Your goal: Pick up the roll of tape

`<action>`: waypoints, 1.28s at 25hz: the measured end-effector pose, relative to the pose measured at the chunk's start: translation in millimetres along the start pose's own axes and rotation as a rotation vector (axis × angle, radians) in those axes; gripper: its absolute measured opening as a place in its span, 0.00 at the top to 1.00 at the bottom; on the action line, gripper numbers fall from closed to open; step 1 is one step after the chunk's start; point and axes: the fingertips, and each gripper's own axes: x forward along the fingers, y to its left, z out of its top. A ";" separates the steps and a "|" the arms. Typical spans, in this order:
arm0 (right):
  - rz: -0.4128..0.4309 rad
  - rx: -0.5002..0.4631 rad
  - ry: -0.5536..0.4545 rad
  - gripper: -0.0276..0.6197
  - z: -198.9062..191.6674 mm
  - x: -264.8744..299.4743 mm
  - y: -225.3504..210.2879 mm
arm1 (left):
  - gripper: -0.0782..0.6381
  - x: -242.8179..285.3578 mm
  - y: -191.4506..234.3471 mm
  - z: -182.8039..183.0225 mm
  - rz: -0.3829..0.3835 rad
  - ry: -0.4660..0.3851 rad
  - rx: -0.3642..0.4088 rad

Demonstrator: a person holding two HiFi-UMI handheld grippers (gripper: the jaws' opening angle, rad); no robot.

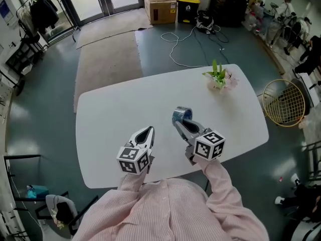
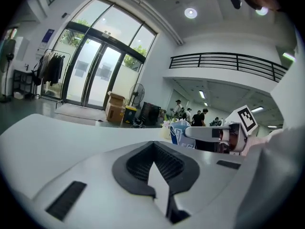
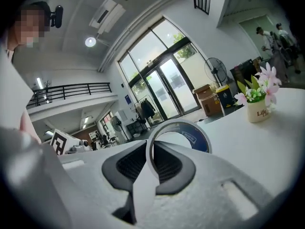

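Table [image 1: 115,114]: white, flower pot [image 1: 218,83] near far edge.
Right gripper [image 3: 151,157]: we pinch the roll of tape [image 3: 193,136].
Left gripper [image 2: 153,160]: jaws pressed together, empty.

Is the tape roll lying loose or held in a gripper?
Held. The right gripper has its jaws shut on the tape roll, which stands on edge.

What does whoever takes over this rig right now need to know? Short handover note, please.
Right tongs: shut on the roll of tape, gripping its wall, roll upright.
Left tongs: shut, empty, beside the right ones.
Tape appears to be held off the white table; flower pot stands at the far edge, apart.
Done: pickup.
Left: probably nothing except holding the grip steady.
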 end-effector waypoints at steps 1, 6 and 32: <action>-0.005 0.007 -0.023 0.88 3.5 -2.9 0.6 | 0.89 -0.9 -1.0 4.9 0.000 -0.013 0.010; -0.036 -0.020 -0.099 0.88 18.2 -14.6 5.0 | 0.89 -7.0 -6.0 23.8 -0.001 -0.057 0.060; -0.187 -0.217 -0.284 0.88 68.8 -70.6 26.0 | 0.89 -48.2 -15.3 79.3 0.057 -0.215 0.146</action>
